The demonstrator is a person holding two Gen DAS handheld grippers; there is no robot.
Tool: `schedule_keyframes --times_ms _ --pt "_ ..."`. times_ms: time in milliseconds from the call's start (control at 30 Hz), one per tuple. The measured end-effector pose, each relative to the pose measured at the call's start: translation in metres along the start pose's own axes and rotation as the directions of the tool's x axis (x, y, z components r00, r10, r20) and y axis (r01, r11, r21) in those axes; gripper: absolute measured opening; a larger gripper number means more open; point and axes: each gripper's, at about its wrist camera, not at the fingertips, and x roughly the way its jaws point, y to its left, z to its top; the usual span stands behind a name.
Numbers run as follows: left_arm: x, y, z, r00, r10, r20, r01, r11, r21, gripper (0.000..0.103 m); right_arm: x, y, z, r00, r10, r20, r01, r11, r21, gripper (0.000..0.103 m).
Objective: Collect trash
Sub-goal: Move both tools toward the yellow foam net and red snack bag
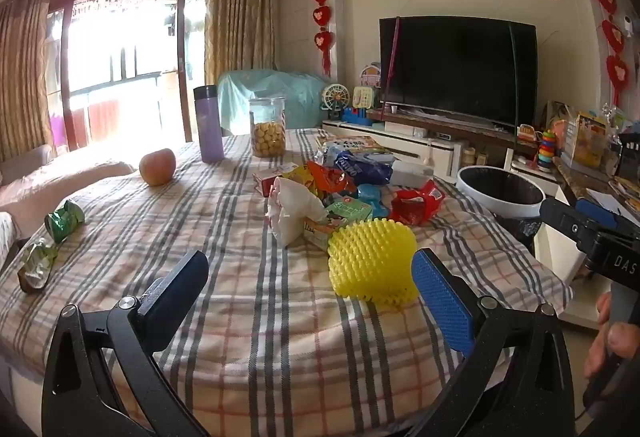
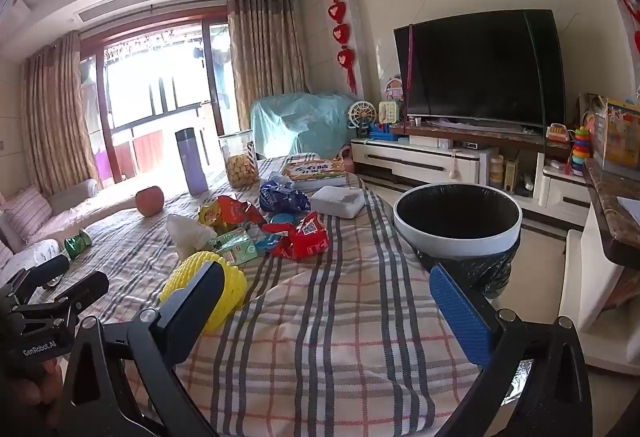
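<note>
Behind everything stood a living room with a dark television (image 2: 480, 65) on a low cabinet and curtained balcony doors. Nearer, the tabletop (image 1: 224, 237) carried a plaid cloth in grey and red stripes. At its right edge sat a white trash bin (image 2: 458, 233) with a black liner, its rim level with the cloth.

Across the middle of the tabletop lay a heap of trash: a white crumpled bag (image 1: 292, 213), a blue wrapper (image 2: 282, 195), a red wrapper (image 2: 304, 239), an orange-and-yellow wrapper (image 2: 226, 215) and a green carton (image 1: 348, 211), all touching or overlapping. A yellow foam net (image 1: 372, 265) lay at the near side of the heap, just beside the carton. Well apart, by the left edge, were 2 crumpled green wrappers (image 1: 64, 219).

Farther back stood a purple flask (image 1: 208, 123), a clear jar of biscuits (image 1: 267, 127) and an apple (image 1: 157, 166).

The left hand-held gripper (image 1: 312, 297) hovered over the cloth with its jaws spread wide and nothing between them, the net just ahead of its blue finger. The right hand-held gripper (image 2: 328, 313) was likewise released and empty, its dark finger in front of the net and its blue finger toward the bin.
</note>
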Motion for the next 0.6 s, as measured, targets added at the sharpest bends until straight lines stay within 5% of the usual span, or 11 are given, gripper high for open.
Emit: schedule_keyframes --times_ms 600 --pt "-0.0011 -0.002 0.0 1.0 -0.006 0.013 0.006 1.0 0.0 0.103 0.0008 0.0 -0.0015 1.0 0.001 -0.006 -0.001 1.0 0.004 0.103"
